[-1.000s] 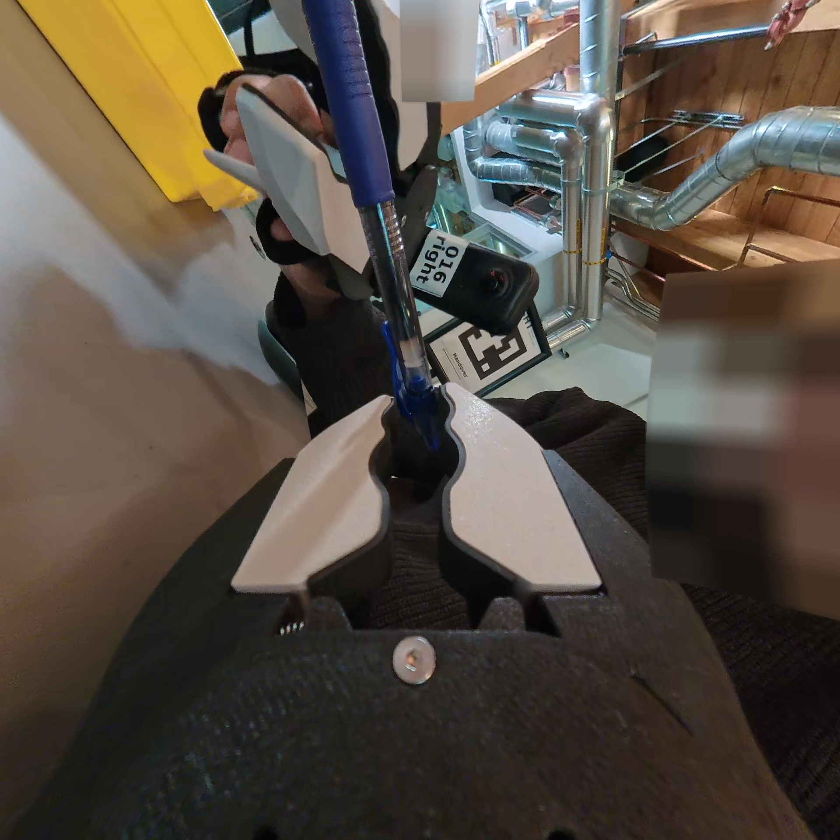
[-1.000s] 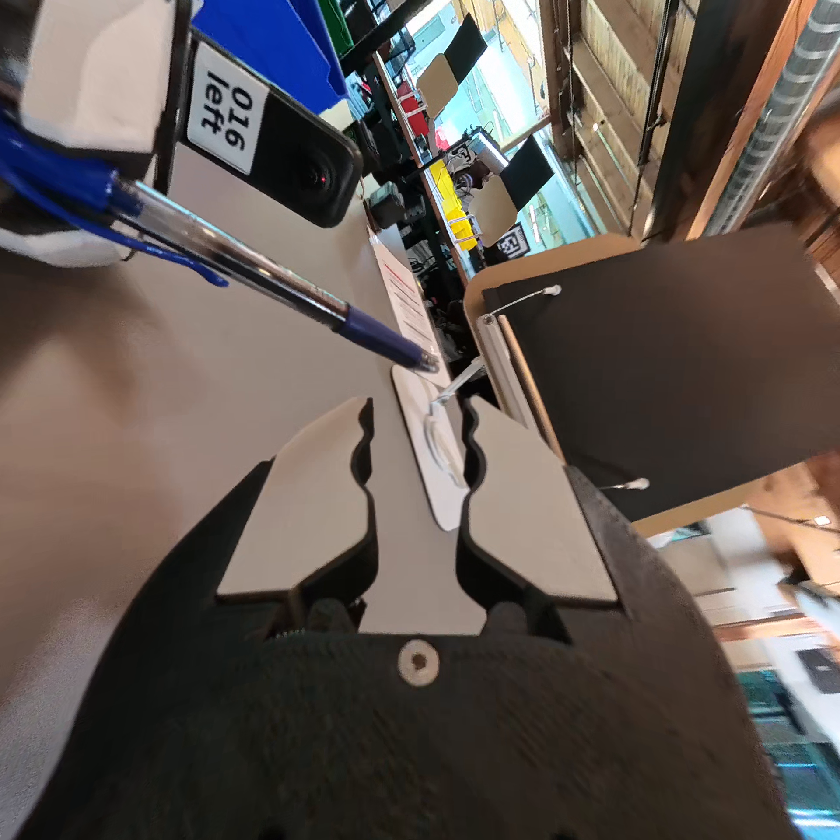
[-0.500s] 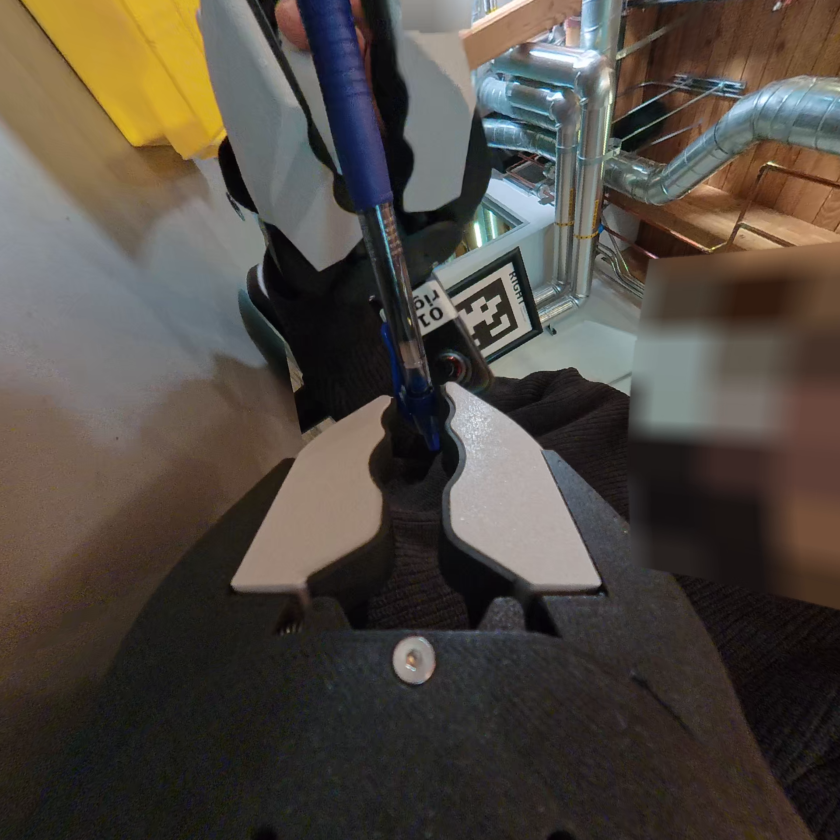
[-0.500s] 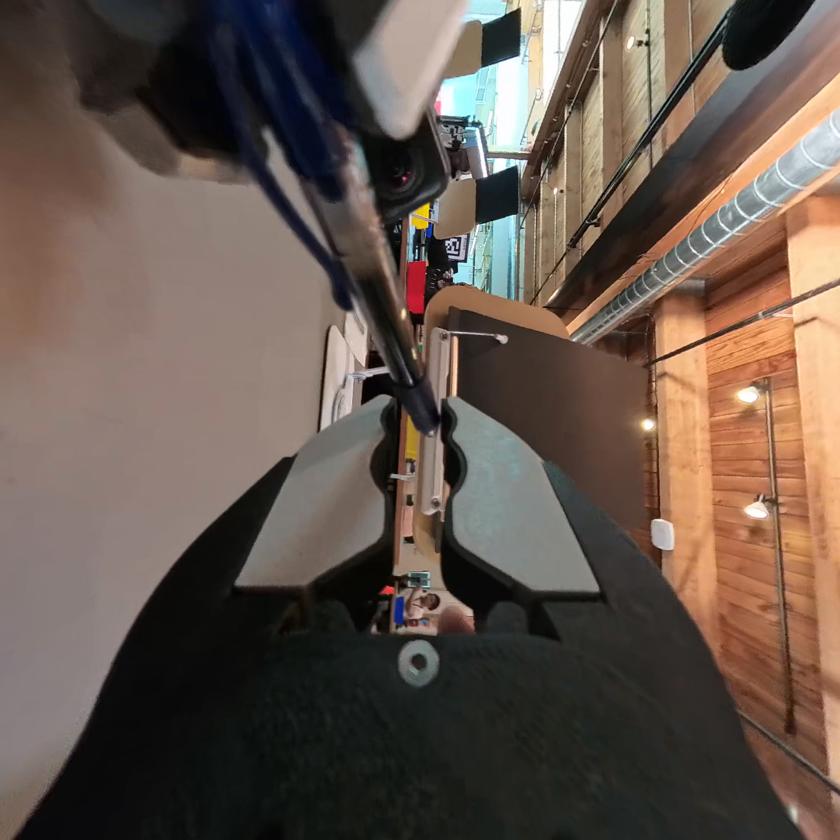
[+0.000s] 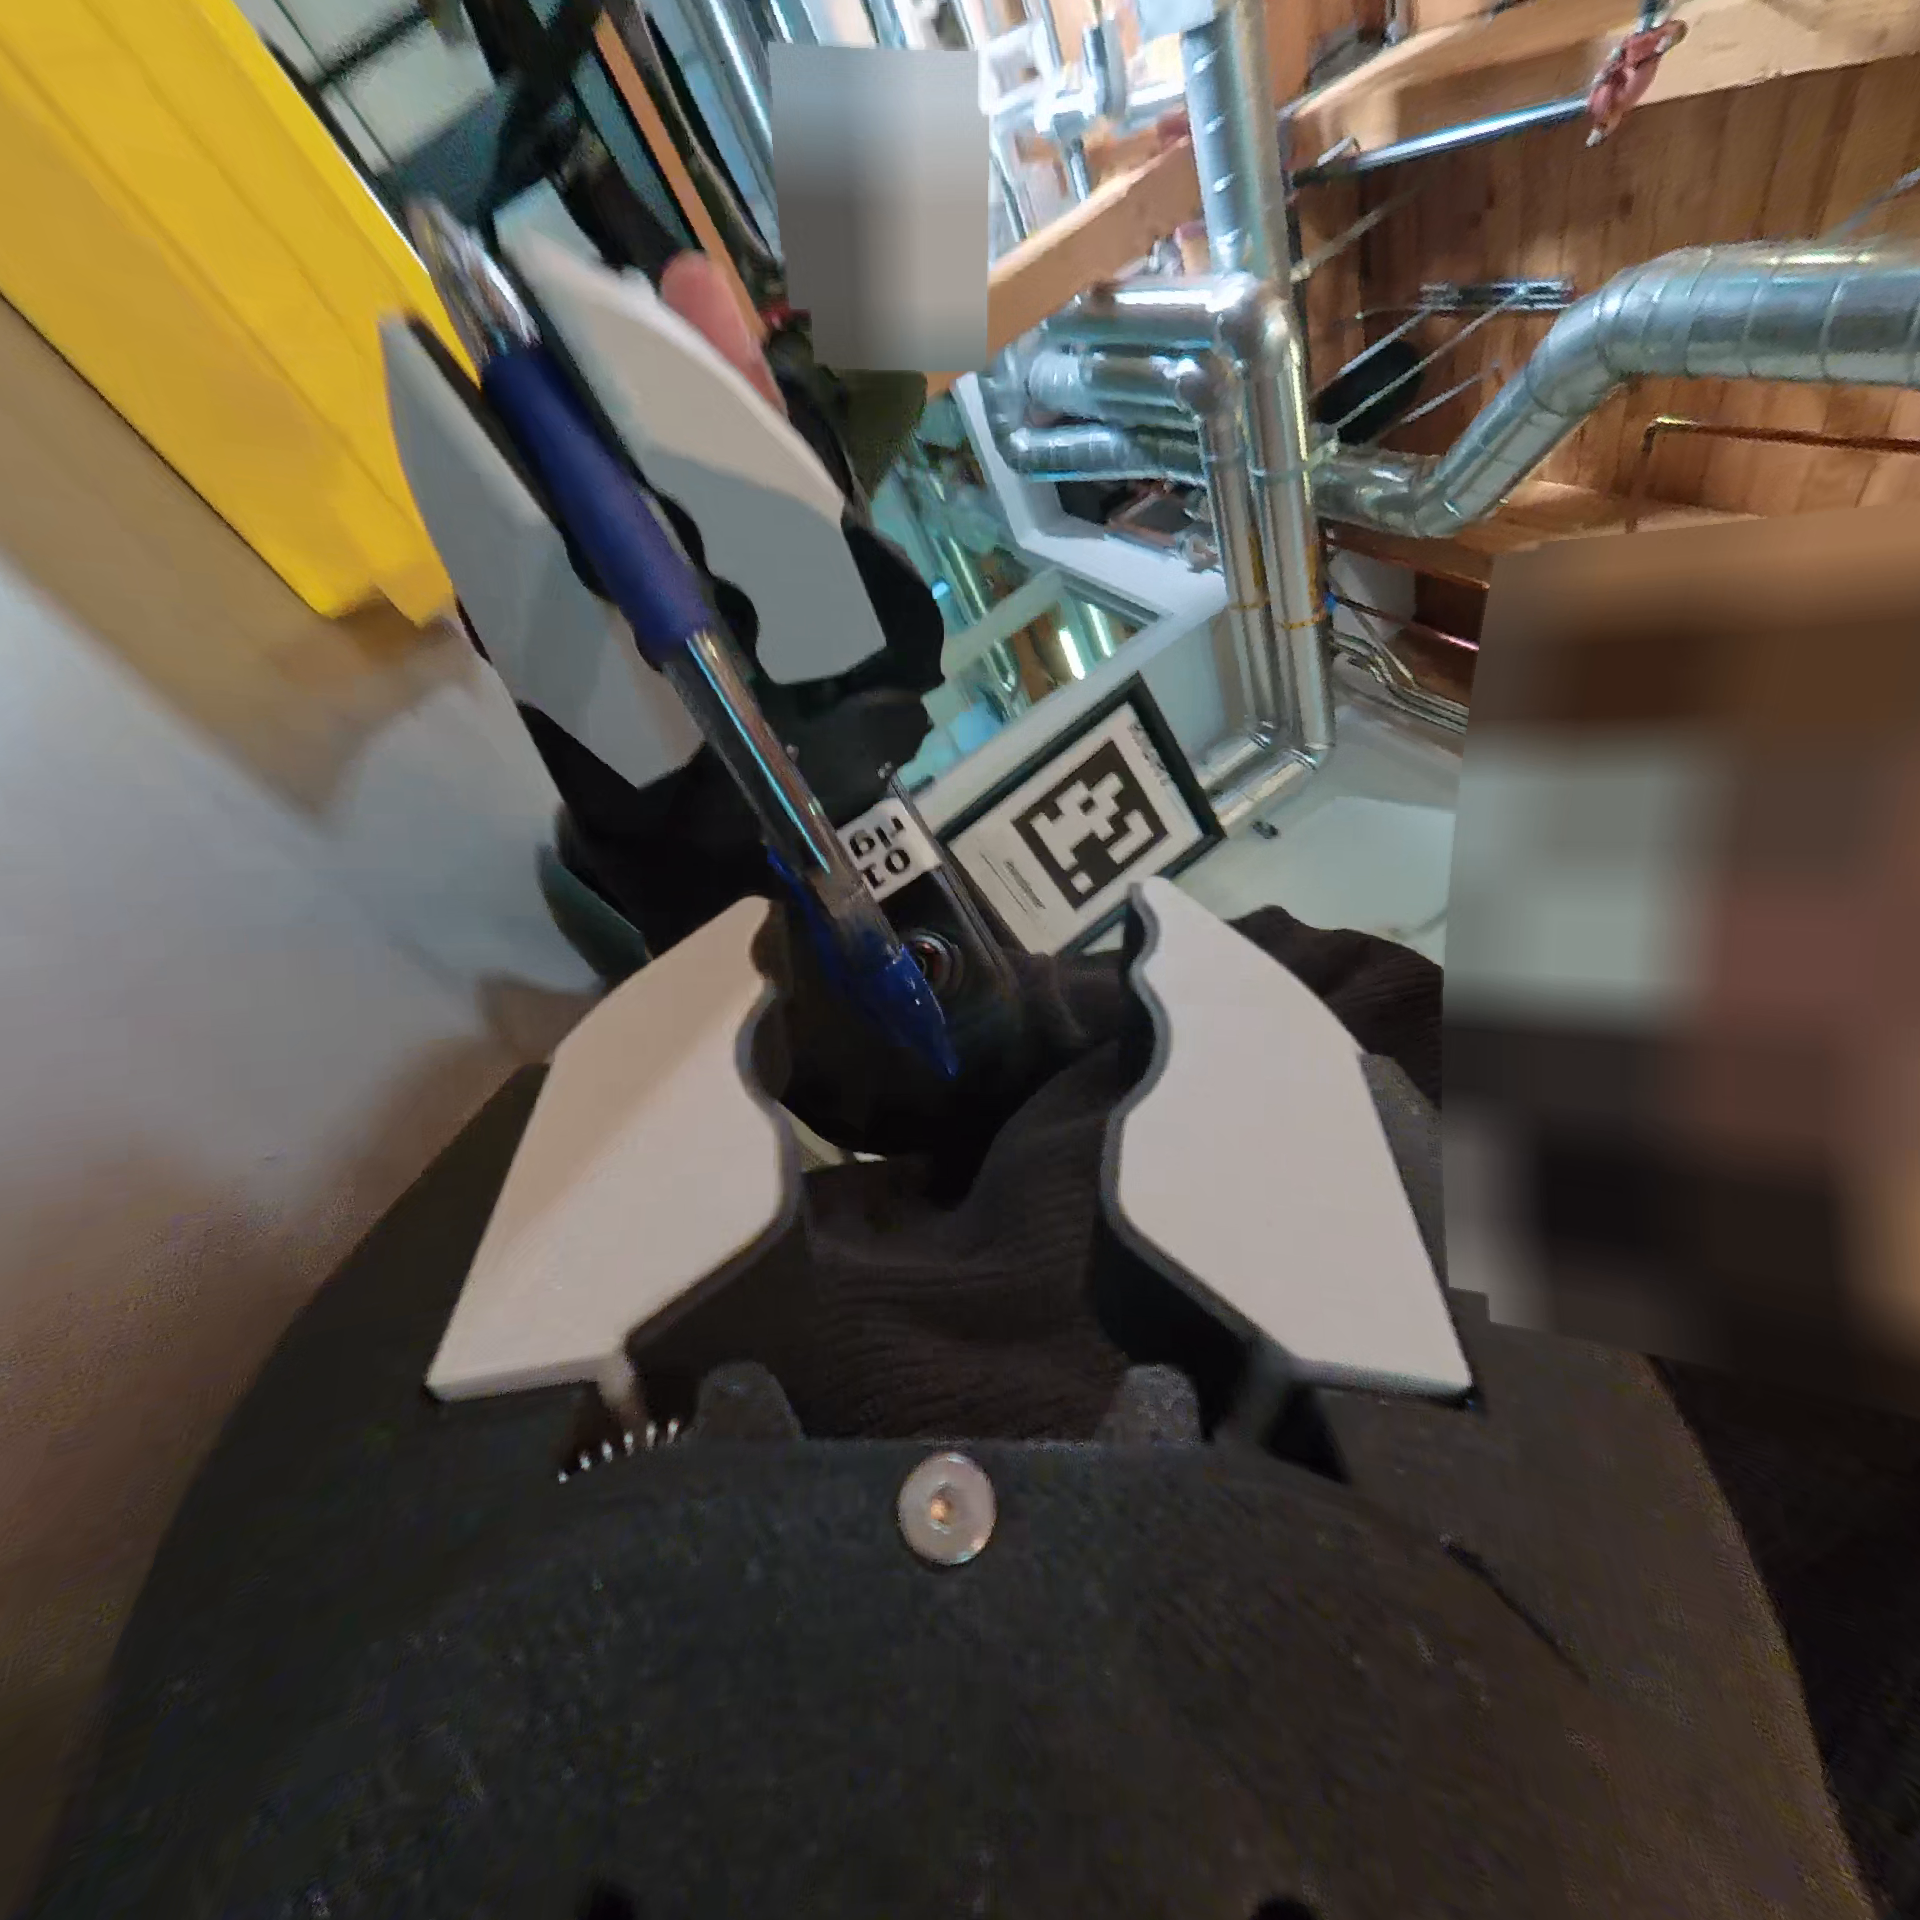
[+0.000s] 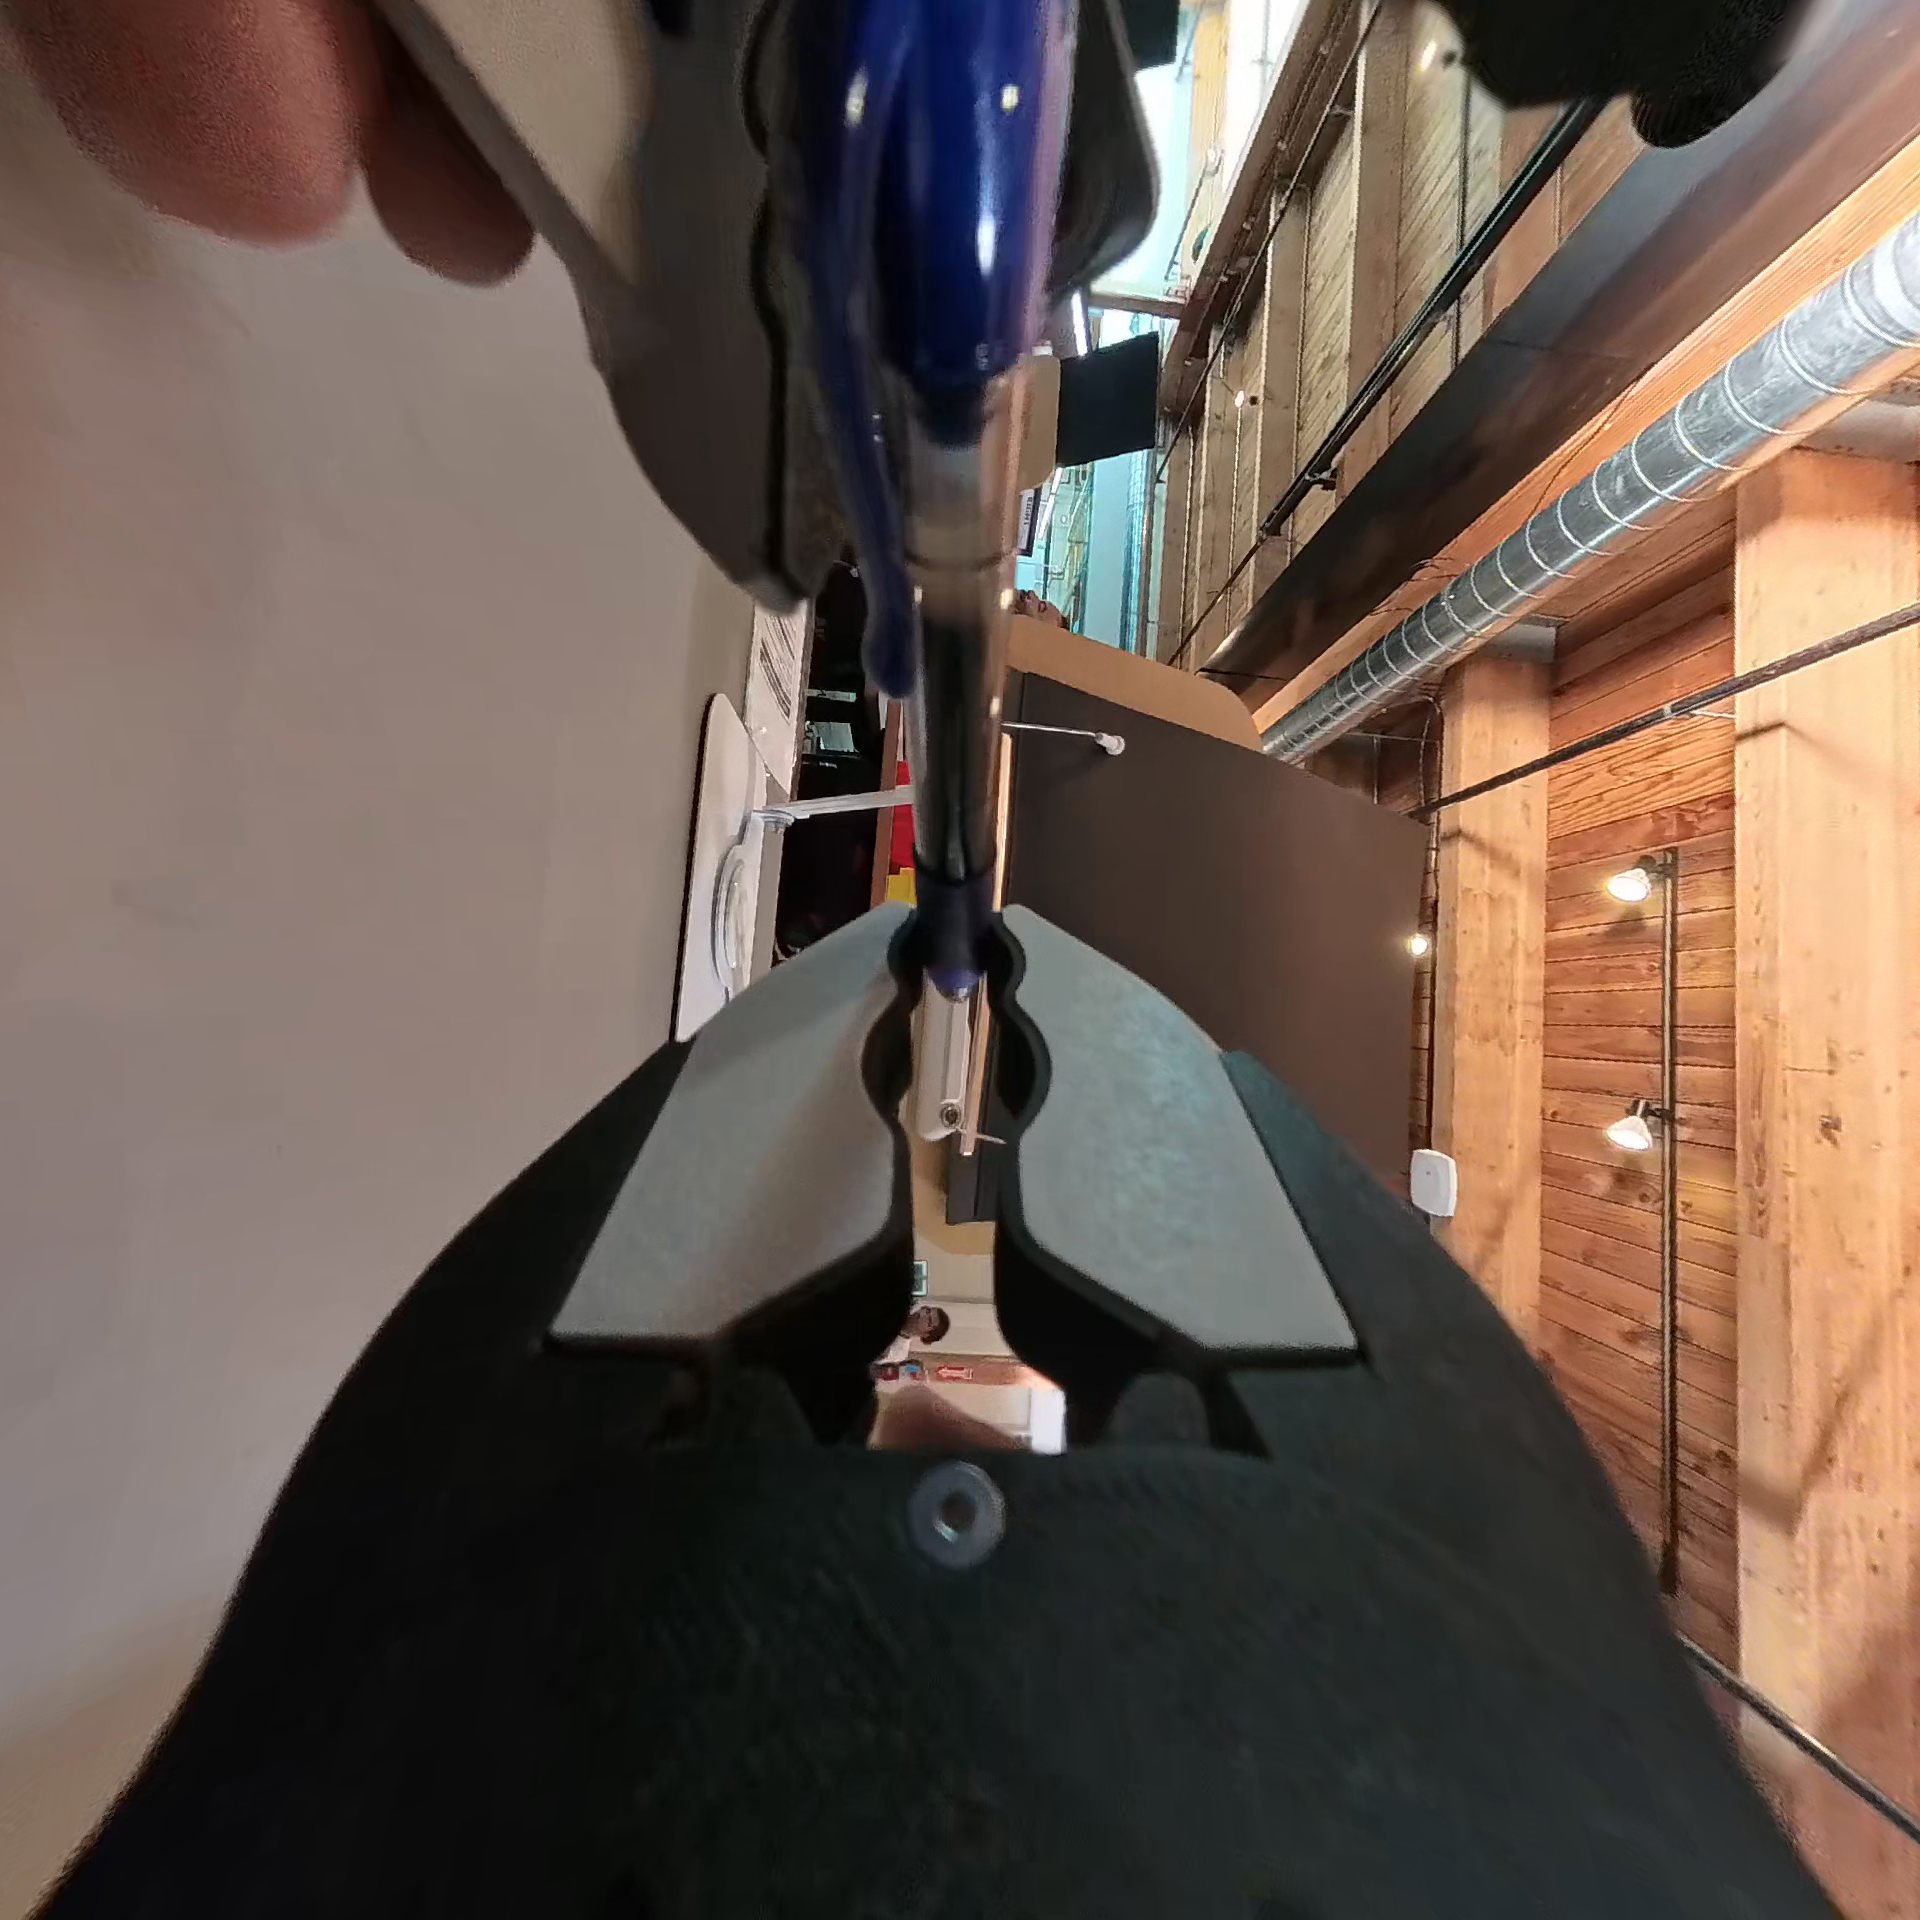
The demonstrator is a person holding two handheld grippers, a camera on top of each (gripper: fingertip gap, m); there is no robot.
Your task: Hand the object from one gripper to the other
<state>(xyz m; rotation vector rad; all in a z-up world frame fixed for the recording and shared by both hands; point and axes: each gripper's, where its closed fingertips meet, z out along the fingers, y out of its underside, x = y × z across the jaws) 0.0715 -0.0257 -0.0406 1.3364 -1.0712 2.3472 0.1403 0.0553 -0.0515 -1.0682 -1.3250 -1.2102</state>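
A blue pen (image 5: 753, 753) with a clear barrel hangs slanted in front of me. My right gripper (image 6: 954, 925) is shut on its blue grip end, with the metal tip showing between the jaws. In the left wrist view the right gripper (image 5: 717, 665) shows at upper left, clamped on the blue grip. My left gripper (image 5: 951, 914) is wide open, and the pen's blue back end sits loose between its fingers. In the right wrist view the pen (image 6: 951, 727) runs up to one left finger (image 6: 675, 395).
A yellow bin (image 5: 187, 312) stands at far left on the pale table (image 5: 208, 987). Metal ducts (image 5: 1247, 520) and a framed marker tag (image 5: 1091, 831) lie behind. A person's dark sleeve (image 5: 935, 1299) is below my left fingers. A black panel (image 6: 1195, 883) and a white pad (image 6: 717, 883) show in the right wrist view.
My right gripper moved onto the pen's grip end and shut on it. My left gripper then opened and let go of the pen's back end.
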